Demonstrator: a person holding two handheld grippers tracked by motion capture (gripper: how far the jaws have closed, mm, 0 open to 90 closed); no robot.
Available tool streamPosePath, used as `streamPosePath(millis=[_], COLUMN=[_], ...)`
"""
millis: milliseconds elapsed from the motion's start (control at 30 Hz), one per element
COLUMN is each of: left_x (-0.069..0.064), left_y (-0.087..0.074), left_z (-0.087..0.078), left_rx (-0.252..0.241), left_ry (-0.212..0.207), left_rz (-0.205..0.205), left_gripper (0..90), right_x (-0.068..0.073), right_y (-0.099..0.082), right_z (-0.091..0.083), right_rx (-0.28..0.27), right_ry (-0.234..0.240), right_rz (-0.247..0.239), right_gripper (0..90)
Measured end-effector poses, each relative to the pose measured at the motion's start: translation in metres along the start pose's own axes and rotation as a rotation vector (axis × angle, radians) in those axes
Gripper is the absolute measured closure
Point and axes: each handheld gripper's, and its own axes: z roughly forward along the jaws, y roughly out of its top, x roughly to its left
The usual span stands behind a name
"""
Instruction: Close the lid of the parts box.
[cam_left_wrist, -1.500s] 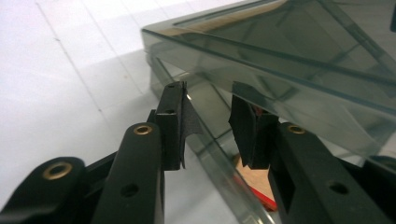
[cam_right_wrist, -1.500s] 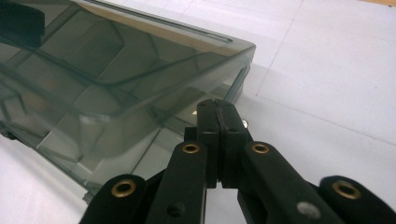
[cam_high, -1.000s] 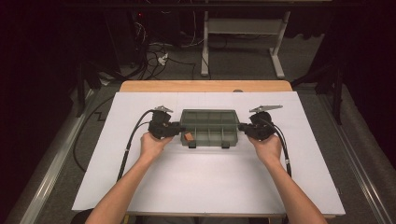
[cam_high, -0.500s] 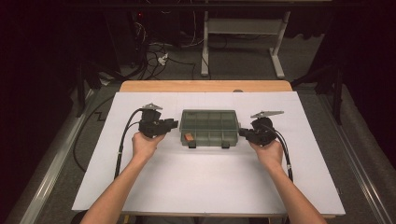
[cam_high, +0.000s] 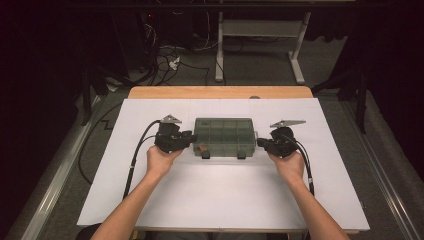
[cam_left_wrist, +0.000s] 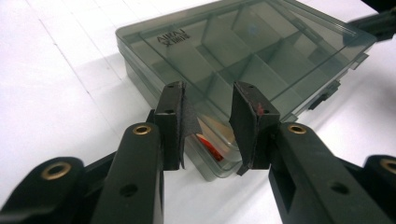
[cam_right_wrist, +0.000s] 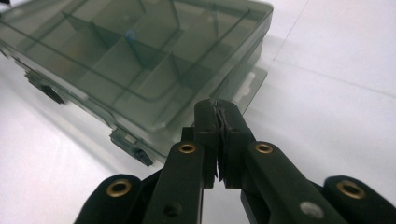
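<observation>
A smoky see-through compartment box (cam_high: 223, 136) lies closed on the white table top (cam_high: 220, 200). A small red item (cam_high: 201, 148) sits in its front left cell. My left gripper (cam_high: 190, 138) is at the box's left end and its jaws have just been opening. In the left gripper view the left gripper (cam_left_wrist: 208, 88) stands open, with the box (cam_left_wrist: 261, 51) corner and the red item (cam_left_wrist: 210, 142) just beyond the gap, unpinched. My right gripper (cam_high: 259, 143) rests at the box's right end. The right gripper (cam_right_wrist: 218, 105) is shut on nothing, tips against the box (cam_right_wrist: 140, 51) corner.
Two dark latches (cam_high: 241, 155) stick out of the box's front side. A wooden strip (cam_high: 220, 92) edges the table's far side. Beyond it are a white desk frame (cam_high: 260, 30) and loose cables (cam_high: 165, 62) on the floor. Each gripper's cable (cam_high: 135, 160) trails back along the forearm.
The left gripper drew a little away from the box's left end half a second ago and is close to it again. The right gripper and the box have stayed put.
</observation>
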Motion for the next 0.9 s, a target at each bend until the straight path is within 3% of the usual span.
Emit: streamPosePath(millis=[333,500,900], left_x=[-0.005,-0.005,-0.008], left_y=[-0.008,-0.01,-0.013], left_z=[0.006,0.006,0.008], left_rx=[0.028,0.028,0.04], left_ry=[0.022,0.021,0.025], left_rz=[0.017,0.01,0.03], left_gripper=[65.4,65.5,65.3], right_x=[0.013,0.018,0.018], right_y=[0.002,0.001,-0.004], right_z=[-0.006,-0.003,0.0], right_rx=[-0.043,-0.026,-0.012], right_ry=[0.017,0.024,0.029], right_rz=[-0.028,-0.053,-0.05], right_gripper=[88.0,88.0,86.6])
